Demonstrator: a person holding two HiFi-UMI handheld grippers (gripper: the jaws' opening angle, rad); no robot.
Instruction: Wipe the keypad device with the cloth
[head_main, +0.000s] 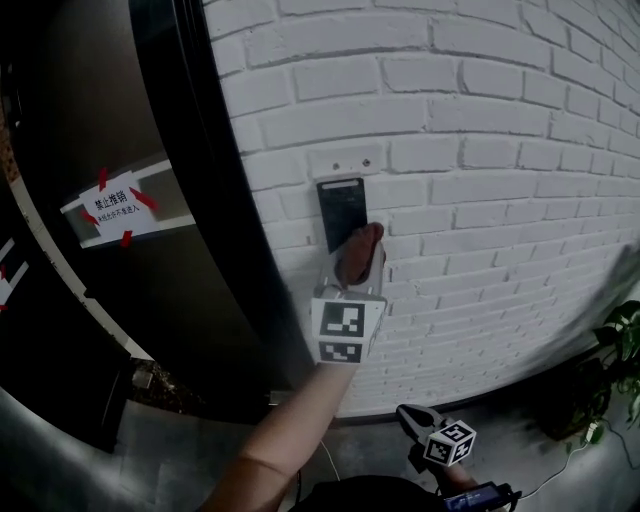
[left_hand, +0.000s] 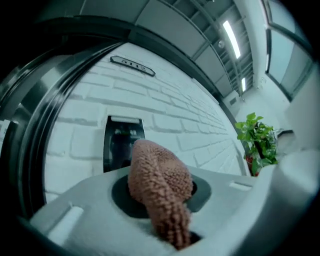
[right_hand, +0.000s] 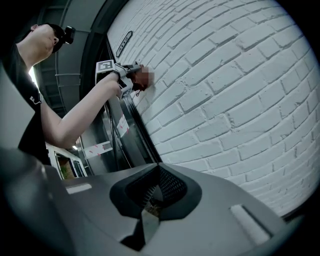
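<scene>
The keypad (head_main: 340, 205) hung upright on the white brick wall (head_main: 500, 200), a dark, glossy panel just right of a black door frame (head_main: 215, 200). A pale plate (head_main: 345, 160) sat on the bricks right above it.

The cloth (head_main: 360, 252), brown and nubbly, stood at the keypad's lower right corner and overlapped that edge in the head view. Whether it pressed on the panel could not be told. In the left gripper view the cloth (left_hand: 160, 185) rose in a bunched lobe in front of the keypad (left_hand: 120, 145), covering its lower right part.

The left gripper (head_main: 352, 285) was raised to the wall on a bare forearm (head_main: 270, 450), its jaws closed on the cloth's lower end, with the rest standing up out of them (left_hand: 160, 220).

The right gripper (head_main: 408, 415) hung low, well below and right of the keypad, near the floor line. Its jaws were drawn together with nothing between them (right_hand: 150, 200). From there the left gripper (right_hand: 125, 75) showed high up against the bricks.

A white sign (head_main: 115, 208), held with red tape, hung on the dark glass left of the frame. A leafy plant (left_hand: 257, 142) stood further right along the wall in a reddish pot (left_hand: 249, 161). In the head view only its leaves (head_main: 615, 370) showed, at the right edge.
</scene>
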